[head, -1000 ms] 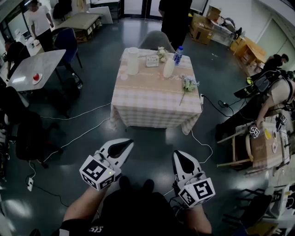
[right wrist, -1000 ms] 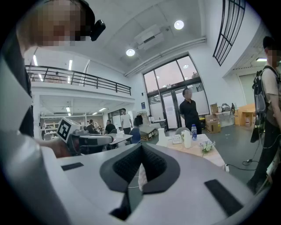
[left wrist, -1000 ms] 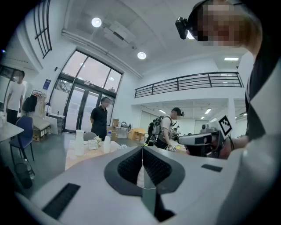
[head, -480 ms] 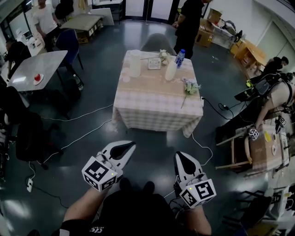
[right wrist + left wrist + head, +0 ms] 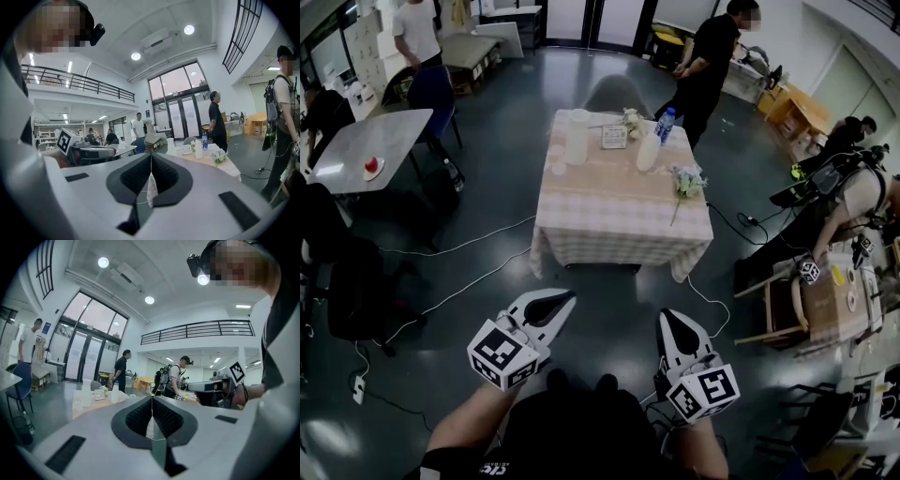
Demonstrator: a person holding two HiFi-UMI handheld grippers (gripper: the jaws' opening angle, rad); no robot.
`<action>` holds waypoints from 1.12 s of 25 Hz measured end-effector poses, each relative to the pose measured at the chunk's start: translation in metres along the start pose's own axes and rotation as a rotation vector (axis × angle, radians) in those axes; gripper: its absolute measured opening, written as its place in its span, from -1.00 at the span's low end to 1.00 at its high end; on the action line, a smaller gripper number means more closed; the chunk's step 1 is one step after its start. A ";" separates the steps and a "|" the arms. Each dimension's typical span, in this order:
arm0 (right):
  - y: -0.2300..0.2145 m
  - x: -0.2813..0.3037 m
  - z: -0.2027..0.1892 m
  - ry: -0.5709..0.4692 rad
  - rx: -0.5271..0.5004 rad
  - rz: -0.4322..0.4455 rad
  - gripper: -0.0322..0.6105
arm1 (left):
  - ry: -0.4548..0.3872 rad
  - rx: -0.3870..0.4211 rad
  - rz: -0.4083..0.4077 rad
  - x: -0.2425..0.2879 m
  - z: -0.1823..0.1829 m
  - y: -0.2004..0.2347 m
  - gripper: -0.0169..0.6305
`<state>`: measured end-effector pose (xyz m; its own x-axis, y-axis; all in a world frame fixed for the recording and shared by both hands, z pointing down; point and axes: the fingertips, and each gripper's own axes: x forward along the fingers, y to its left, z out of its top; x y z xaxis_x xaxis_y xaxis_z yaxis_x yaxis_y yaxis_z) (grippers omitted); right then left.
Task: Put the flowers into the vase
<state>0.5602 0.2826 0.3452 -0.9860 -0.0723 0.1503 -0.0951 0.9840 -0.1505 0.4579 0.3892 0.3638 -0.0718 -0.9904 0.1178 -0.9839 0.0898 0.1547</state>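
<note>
Flowers [image 5: 686,180] on checked table [image 5: 609,208] near vase [image 5: 648,152], bottle [image 5: 666,123] behind, left claw [image 5: 567,297] and right claw [image 5: 665,316] closed, empty

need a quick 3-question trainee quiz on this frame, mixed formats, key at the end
1. True or false: the left gripper and the right gripper are both shut, with nothing between their jaws.
2. Where does the loose bunch of pale, green-stemmed flowers lie?
A: near the right edge of the square table with the checked cloth
B: on the floor
C: in a gripper
3. Short answer: which stands closer to those flowers, the tall white container or the slim white vase?

Key: 1 true; 2 A; 3 the slim white vase.
</note>
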 end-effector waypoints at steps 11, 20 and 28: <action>0.023 0.017 -0.014 0.021 0.067 -0.021 -0.82 | 0.027 -0.028 -0.053 -0.015 -0.015 0.020 -0.91; 0.004 0.035 -0.013 0.022 0.076 -0.019 -0.82 | 0.037 -0.028 -0.064 0.010 -0.013 0.034 -0.91; -0.050 0.053 -0.008 0.018 0.097 -0.034 -0.82 | 0.058 -0.024 -0.057 0.058 -0.009 0.047 -0.91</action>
<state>0.5140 0.2307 0.3687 -0.9795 -0.1018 0.1739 -0.1422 0.9605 -0.2390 0.4087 0.3372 0.3867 -0.0054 -0.9863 0.1649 -0.9819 0.0365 0.1861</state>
